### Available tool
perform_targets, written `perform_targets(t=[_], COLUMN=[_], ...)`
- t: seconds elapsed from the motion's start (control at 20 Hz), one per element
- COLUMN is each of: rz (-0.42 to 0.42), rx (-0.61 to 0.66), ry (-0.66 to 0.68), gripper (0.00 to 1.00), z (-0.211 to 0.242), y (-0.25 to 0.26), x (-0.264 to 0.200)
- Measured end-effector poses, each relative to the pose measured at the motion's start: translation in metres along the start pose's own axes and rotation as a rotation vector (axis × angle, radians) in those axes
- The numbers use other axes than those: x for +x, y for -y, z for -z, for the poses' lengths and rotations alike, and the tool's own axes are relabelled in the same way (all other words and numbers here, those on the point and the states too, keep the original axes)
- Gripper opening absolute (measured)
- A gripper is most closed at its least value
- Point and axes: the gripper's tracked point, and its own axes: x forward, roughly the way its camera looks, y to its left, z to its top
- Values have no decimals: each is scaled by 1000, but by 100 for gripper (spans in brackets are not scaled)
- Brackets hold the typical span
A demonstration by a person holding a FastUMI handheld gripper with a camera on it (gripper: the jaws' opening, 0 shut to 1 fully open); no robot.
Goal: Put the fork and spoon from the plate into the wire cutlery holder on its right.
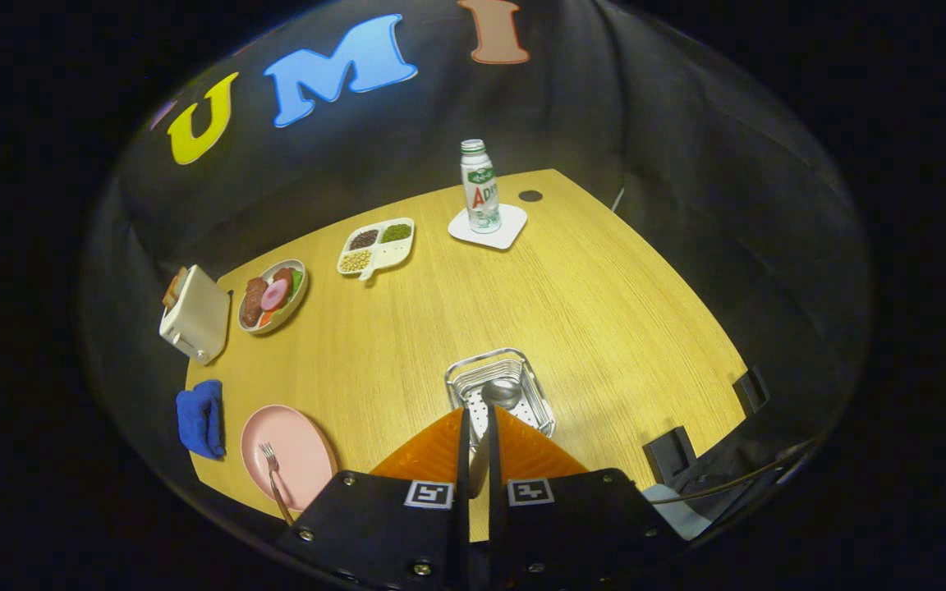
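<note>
The gripper was held above the wire holder, its fingers pressed close together on the handle of a spoon. The spoon was of bright metal; its rounded bowl stood just ahead of the fingertips, over the holder's interior, and its handle ran back into the narrow gap between the fingers. Whether the bowl touched the holder's floor could not be told.

The holder was a rectangular basket of silvery wire with a perforated pale base, standing on the wooden table directly beyond the fingers.

The plate was round and pink, lying to the left of the fingers near the table's near edge. A metal fork lay on it, tines pointing away toward the table's middle, handle running back over the plate's near rim.

A blue cloth lay just left of the plate. Beyond it stood a cream toaster with bread in its slot, then a bowl of mixed food, then a white divided tray holding beans or grains in separate compartments. At the far side a bottle stood upright on a white coaster
</note>
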Motion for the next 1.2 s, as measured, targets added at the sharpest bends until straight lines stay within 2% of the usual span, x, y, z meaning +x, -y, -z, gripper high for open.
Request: perform_targets(t=[0.45,1.0,1.2], rz=[-184,-310,-327], rx=[-76,-226,-280], ry=[18,-112,-159], gripper=[10,10,10], z=[5,73,97], y=[-123,-229,-252], x=[-22,-6,4])
